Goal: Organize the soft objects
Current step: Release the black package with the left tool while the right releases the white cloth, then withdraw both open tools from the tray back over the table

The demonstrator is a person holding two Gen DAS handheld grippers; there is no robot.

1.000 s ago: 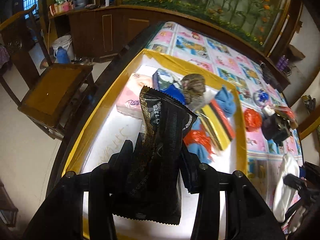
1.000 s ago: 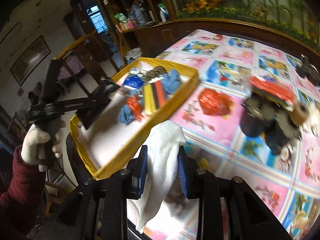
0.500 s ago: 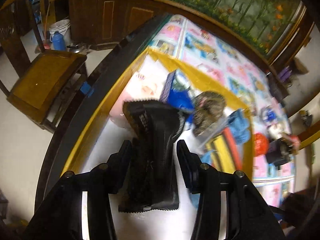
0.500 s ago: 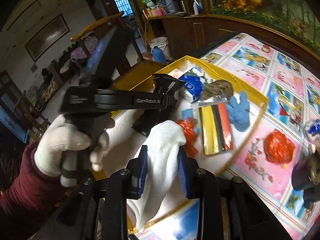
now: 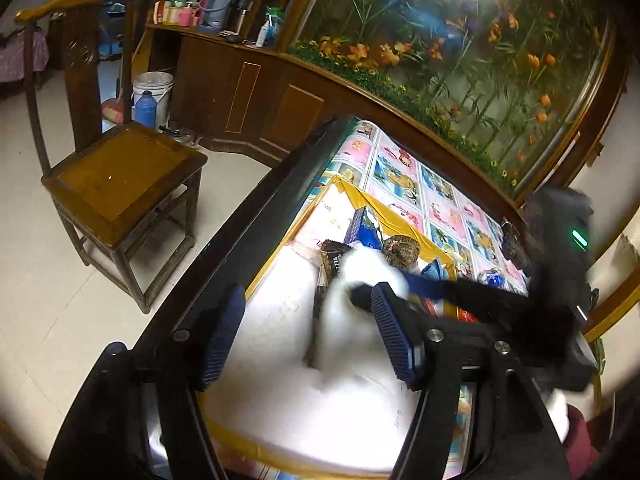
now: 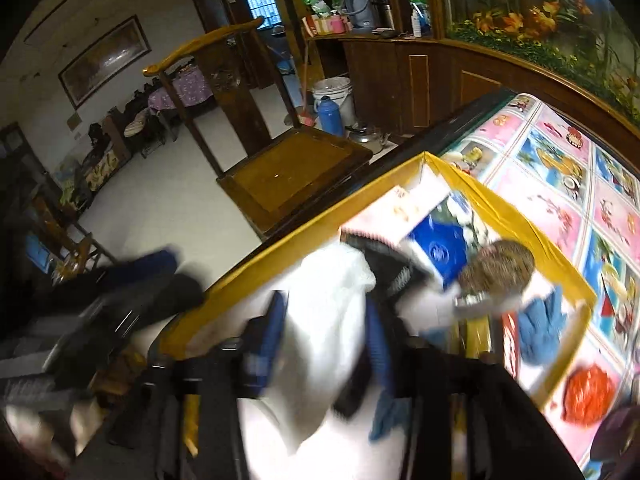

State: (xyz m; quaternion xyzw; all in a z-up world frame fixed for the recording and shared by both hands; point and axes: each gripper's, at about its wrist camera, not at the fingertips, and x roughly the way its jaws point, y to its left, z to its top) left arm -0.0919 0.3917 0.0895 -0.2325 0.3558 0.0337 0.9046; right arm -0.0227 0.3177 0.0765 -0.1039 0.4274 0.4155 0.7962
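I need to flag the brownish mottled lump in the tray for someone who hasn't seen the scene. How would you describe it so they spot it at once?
Find the yellow-rimmed tray on the picture-patterned tablecloth. Near its far rim, just right of the blue-and-white packet, sits the brown speckled bundle. It is the only dull, mottled, rounded item among bright blue, red and white things.

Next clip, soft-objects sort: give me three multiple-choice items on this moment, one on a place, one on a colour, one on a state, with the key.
1. Where does the black snack packet lie?
A. in the yellow-rimmed tray
B. on the wooden chair
C. on the floor

2. What colour is the cloth between the right gripper's fingers?
A. red
B. white
C. green

3. How is the left gripper?
A. shut on the packet
B. shut on the cloth
C. open, holding nothing

Key: 1 A, the packet rests among the tray's items; 2 B, the cloth is plainly white; 3 C, its jaws have just been opening, nothing clamped between them.
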